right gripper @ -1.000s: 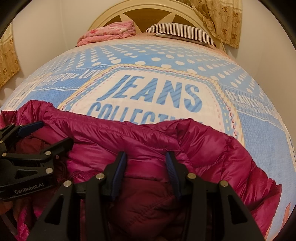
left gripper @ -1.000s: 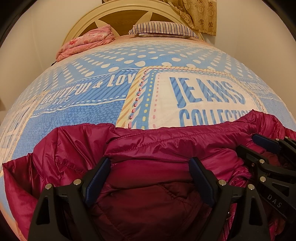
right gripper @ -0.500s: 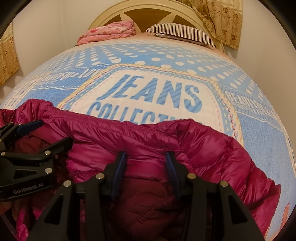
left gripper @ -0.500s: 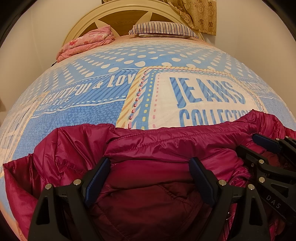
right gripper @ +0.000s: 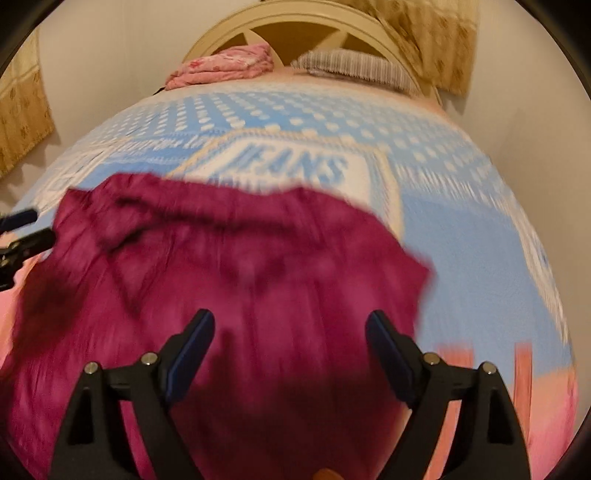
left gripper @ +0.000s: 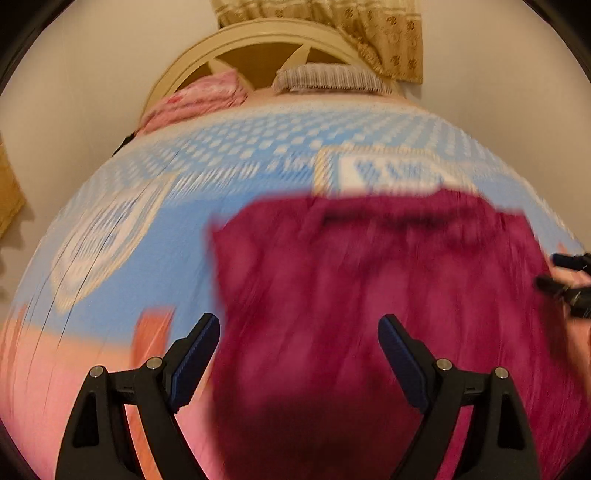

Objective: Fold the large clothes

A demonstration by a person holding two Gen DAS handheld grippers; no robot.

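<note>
One magenta puffer jacket (right gripper: 236,280) lies on one bed with a blue patterned cover (right gripper: 461,236), along with one striped pillow (right gripper: 354,66), one folded pink blanket (right gripper: 221,66), one arched headboard (right gripper: 295,26), and two black grippers, left (left gripper: 299,363) and right (right gripper: 290,358).

Legible: the word "JEANS" in slanted blue capitals on a white panel of the blue bedspread (right gripper: 461,236), right wrist view. Further lettering directly beneath, cut off by the magenta jacket (right gripper: 258,280), unreadable. Left wrist view too blurred; same panel's lettering illegible.
</note>
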